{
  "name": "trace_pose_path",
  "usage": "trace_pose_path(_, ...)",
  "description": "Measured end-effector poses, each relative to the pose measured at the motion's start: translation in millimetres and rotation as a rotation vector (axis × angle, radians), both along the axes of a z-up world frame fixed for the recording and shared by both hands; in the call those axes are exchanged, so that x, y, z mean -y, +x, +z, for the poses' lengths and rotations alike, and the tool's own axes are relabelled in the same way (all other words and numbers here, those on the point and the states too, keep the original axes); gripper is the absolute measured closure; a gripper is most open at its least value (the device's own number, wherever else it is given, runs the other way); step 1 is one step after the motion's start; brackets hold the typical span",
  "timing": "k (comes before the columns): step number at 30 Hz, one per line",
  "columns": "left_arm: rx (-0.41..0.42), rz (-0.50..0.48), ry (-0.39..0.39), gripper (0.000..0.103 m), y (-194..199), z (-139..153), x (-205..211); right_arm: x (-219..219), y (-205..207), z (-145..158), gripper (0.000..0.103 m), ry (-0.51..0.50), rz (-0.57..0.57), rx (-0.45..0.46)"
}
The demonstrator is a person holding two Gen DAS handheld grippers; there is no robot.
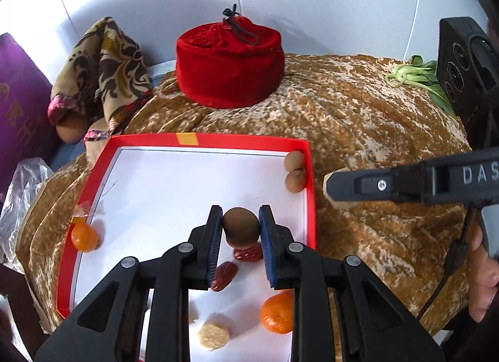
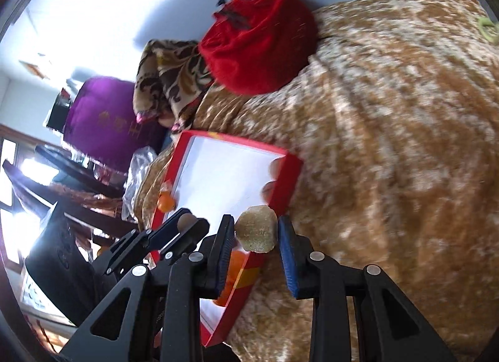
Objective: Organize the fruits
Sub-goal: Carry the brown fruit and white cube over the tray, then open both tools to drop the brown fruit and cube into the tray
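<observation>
The red-rimmed tray (image 1: 308, 174) lies on the brown velvet cloth (image 1: 389, 149) over the table, straight under and ahead of the left gripper (image 1: 240, 227) and down to the left of the right gripper (image 2: 256, 232). The left jaws are clamped on a round brown fruit (image 1: 240, 227), held above the tray floor; two like fruits (image 1: 294, 171) sit against the far right wall, ahead and to the right of those jaws, so the left hand is much the nearer for setting it beside them, in my judgement. Just below the jaws lie two red dates (image 1: 249, 252), and nearer the wrist a mandarin (image 1: 277, 312). The right gripper hangs outside the tray's right wall, rolled steeply, its jaws closed on a pale, flattish rough piece (image 2: 256, 233), broad face toward the camera.
</observation>
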State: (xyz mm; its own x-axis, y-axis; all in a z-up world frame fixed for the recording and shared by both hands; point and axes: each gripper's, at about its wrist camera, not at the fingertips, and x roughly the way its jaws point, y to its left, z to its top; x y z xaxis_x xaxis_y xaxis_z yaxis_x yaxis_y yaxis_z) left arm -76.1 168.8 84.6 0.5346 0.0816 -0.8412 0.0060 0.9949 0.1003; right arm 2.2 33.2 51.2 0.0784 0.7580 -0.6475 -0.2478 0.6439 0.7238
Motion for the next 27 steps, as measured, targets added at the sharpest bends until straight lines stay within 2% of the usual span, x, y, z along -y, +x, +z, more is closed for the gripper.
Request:
trace_pose_path(5, -0.013, 0.032, 0.028, 0.081, -7.1, -2.5, -17.2, -25.3, -14.5, 2.5, 0.074, 0.006, 0.059, 0.026)
trace_pose_path(17, -0.022, 0.101, 0.083, 0.081, -22.1, -9.2, -46.8, -58.6, -30.7, -3.9, 0.074, -0.014, 0.122, 0.056)
trace_pose_path(27, -0.032, 0.123, 0.182, 0.081, -34.9, -13.7, -49.9, -76.9, -46.4, -3.1, 0.073, -0.033, 0.181, 0.106)
